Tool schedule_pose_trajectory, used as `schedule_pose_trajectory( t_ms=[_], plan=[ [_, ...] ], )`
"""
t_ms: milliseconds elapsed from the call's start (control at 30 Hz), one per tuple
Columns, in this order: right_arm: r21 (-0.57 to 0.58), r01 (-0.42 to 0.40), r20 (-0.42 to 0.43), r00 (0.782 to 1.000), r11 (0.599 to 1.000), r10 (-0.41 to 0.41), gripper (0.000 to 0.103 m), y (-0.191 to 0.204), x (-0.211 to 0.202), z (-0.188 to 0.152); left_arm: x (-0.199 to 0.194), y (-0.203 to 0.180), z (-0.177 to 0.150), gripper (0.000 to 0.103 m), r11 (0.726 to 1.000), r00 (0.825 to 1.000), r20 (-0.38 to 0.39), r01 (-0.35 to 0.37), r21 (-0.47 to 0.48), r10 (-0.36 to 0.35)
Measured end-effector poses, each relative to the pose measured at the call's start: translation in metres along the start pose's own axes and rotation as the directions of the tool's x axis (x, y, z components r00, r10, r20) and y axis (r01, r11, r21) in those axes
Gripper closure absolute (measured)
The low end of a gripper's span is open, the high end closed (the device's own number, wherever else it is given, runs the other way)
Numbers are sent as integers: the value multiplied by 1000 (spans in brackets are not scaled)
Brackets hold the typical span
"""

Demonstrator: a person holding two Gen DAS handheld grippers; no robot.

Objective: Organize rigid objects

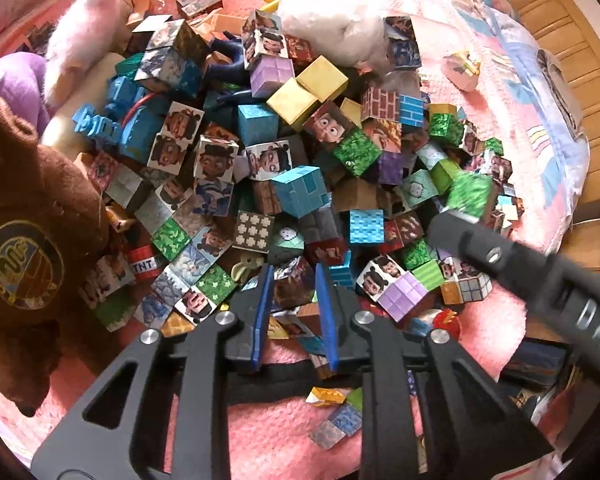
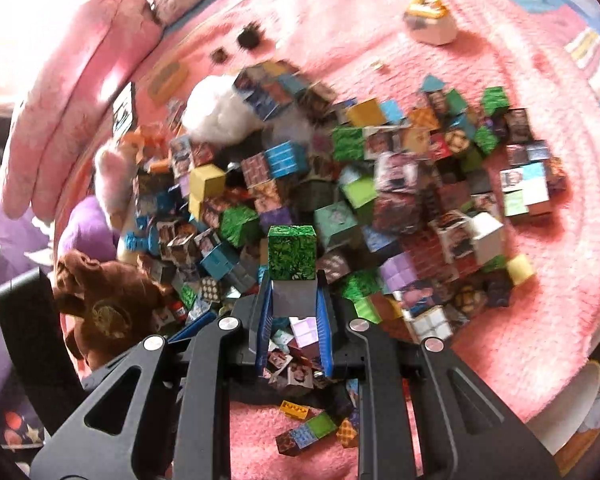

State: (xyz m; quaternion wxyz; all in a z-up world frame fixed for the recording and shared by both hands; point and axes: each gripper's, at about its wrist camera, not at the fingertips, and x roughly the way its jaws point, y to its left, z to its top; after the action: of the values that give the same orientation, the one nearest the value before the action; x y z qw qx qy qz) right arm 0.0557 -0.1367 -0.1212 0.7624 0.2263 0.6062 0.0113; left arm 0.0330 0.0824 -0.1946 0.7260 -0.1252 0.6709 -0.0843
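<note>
The right gripper (image 2: 292,280) clamps one green leafy-print paper cube (image 2: 291,253); the left gripper (image 1: 292,280) gapes empty above the unsorted heap of printed cubes (image 1: 300,184).

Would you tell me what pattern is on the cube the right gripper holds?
A green leafy print on the cube, clearest in the right wrist view.

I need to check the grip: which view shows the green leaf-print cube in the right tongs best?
The right wrist view: the green leaf-print cube sits sharp and centred between the right tongs. In the left wrist view it is blurred, partly behind those tongs.
</note>
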Motion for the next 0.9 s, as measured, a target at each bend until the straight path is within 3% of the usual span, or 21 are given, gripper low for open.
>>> schedule_pose_trajectory(
  t_ms=[133, 333, 500, 700, 900],
  plan=[
    [32, 19, -3, 1000, 999, -19, 85, -10, -1, -7, -5, -2, -6, 82, 1000, 1000, 6, 2, 13, -2],
    [75, 48, 7, 999, 996, -48, 85, -29, -9, -14, -16, -27, -13, 82, 992, 997, 46, 55, 112, -61],
    [97, 55, 25, 998, 994, -58, 85, -46, -17, -15, -4, -53, -17, 82, 983, 997, 9, 68, 171, -71],
    [123, 57, 13, 998, 991, -59, 85, -67, -16, -19, 13, -63, -21, 79, 987, 999, -9, 43, 156, -42],
    [92, 40, 10, 999, 995, -42, 85, -64, -11, -15, 27, -65, -29, 70, 991, 997, -64, 38, 129, -30]
  ],
)
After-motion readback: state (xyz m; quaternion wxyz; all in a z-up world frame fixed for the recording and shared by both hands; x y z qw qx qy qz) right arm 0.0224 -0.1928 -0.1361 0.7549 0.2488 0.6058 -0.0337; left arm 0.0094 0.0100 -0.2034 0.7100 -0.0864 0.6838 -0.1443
